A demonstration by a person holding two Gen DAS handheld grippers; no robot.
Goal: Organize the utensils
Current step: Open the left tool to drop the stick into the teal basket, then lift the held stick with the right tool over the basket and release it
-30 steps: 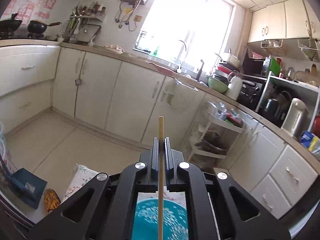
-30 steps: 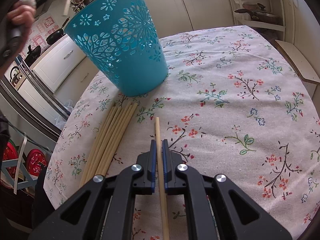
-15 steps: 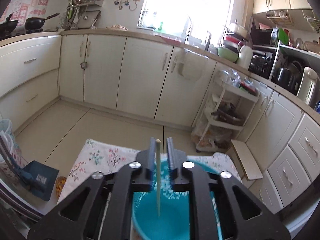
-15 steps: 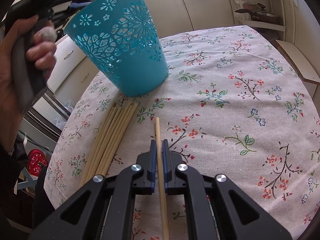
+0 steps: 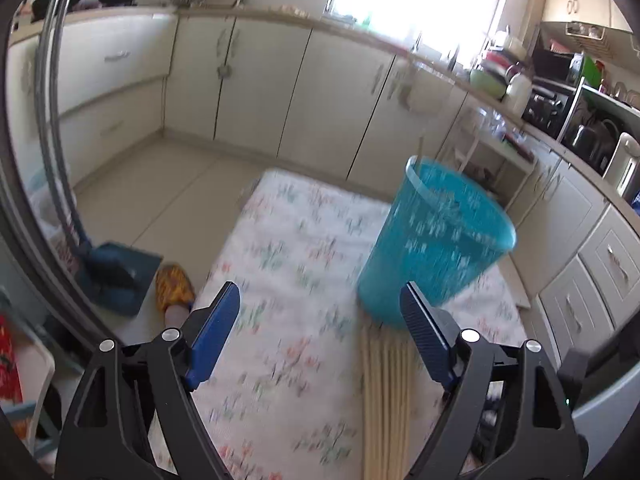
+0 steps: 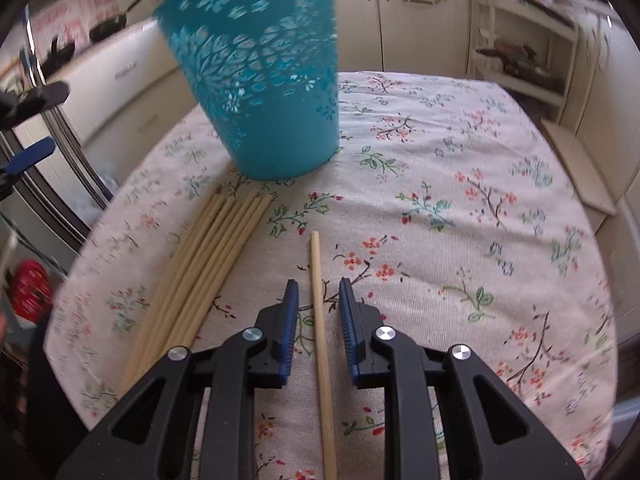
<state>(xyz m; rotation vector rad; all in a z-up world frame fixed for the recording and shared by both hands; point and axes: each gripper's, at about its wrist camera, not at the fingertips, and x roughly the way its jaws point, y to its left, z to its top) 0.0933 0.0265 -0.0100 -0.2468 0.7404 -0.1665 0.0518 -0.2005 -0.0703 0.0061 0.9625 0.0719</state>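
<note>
A: Right gripper, jaws opening. One chopstick lies between them on the floral cloth, touching neither pad.

B: And the rest?

A: A bundle just left of it, tips near the base of the teal basket, upright.

Both cameras ride on hand-held grippers and look forward along the fingers, tilted down at the floral tablecloth. The left wrist view stands higher and farther from the blue basket, seeing into its rim from up and to its left, with kitchen cabinets behind it. The right wrist view sits low and close, facing the basket's side wall. Both share the basket, the cloth and the bundle of chopsticks lying at the basket's foot.
</note>
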